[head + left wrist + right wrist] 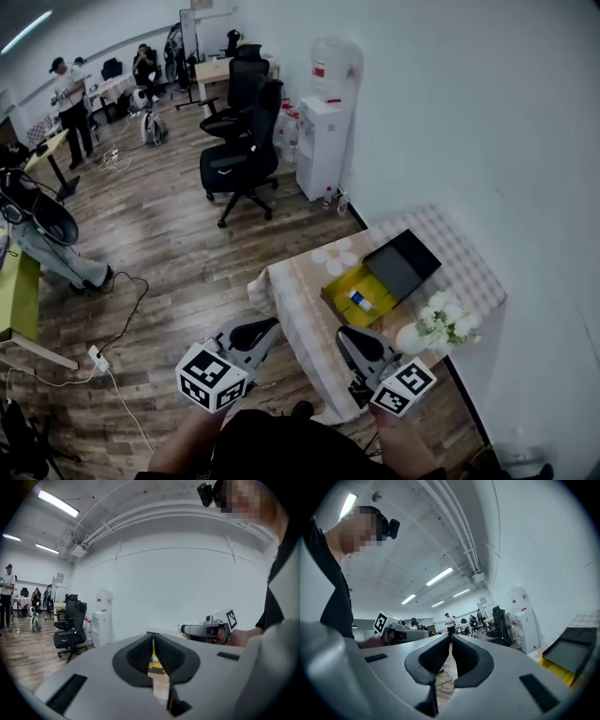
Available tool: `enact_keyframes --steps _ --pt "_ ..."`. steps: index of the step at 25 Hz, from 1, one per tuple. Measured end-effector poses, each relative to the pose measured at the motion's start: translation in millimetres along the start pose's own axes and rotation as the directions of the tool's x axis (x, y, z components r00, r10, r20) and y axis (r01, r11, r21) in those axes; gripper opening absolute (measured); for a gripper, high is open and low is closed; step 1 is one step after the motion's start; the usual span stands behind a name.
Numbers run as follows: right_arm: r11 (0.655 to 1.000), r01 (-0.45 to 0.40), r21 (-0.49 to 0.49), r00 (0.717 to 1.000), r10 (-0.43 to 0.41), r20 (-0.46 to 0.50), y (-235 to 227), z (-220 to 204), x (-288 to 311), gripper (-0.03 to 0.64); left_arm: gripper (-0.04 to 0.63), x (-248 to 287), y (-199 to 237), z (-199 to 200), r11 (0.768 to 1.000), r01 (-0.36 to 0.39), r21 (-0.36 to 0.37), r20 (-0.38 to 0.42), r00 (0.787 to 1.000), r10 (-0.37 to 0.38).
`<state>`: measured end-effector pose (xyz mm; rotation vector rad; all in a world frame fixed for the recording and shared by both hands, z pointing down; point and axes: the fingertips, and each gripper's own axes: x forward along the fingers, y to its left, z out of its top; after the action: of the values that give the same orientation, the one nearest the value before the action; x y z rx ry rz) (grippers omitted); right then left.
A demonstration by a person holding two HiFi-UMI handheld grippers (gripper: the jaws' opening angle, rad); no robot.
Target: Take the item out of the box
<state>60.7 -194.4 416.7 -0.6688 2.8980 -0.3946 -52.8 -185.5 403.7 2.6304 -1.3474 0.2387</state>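
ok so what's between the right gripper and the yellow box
Just bare checked tablecloth between the right gripper and the yellow box, in the head view; the flower vase stands off to one side.

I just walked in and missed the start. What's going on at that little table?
A person holds the left gripper and the right gripper in the air at the near end of a cloth-covered table. Both grippers are shut and empty. On the table a yellow box lies open with its dark lid swung back and a small white item inside, not yet touched. A vase of white flowers stands beside the box.
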Motion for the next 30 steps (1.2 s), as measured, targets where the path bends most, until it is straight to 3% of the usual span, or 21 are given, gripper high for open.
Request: enact_keyframes --steps 13,19,23,30 --pt "0.997 0.072 -0.030 0.997 -0.071 0.005 -38 14 2 0.040 0.021 40 22 14 0.999 0.047 0.003 0.019 0.999 -0.047" --pt "0.986 0.162 -0.049 0.986 -0.163 -0.032 -73 6 24 0.040 0.021 66 58 15 0.995 0.097 -0.012 0.016 0.995 -0.097" --pt "0.965 0.246 -0.095 0.963 -0.254 -0.092 -99 -3 40 0.040 0.023 84 83 13 0.988 0.152 -0.024 0.001 0.988 -0.152" --pt "0.913 0.384 -0.139 0.891 -0.406 -0.204 -149 -23 53 0.040 0.022 114 125 6 0.972 0.233 -0.030 -0.032 0.972 -0.234"
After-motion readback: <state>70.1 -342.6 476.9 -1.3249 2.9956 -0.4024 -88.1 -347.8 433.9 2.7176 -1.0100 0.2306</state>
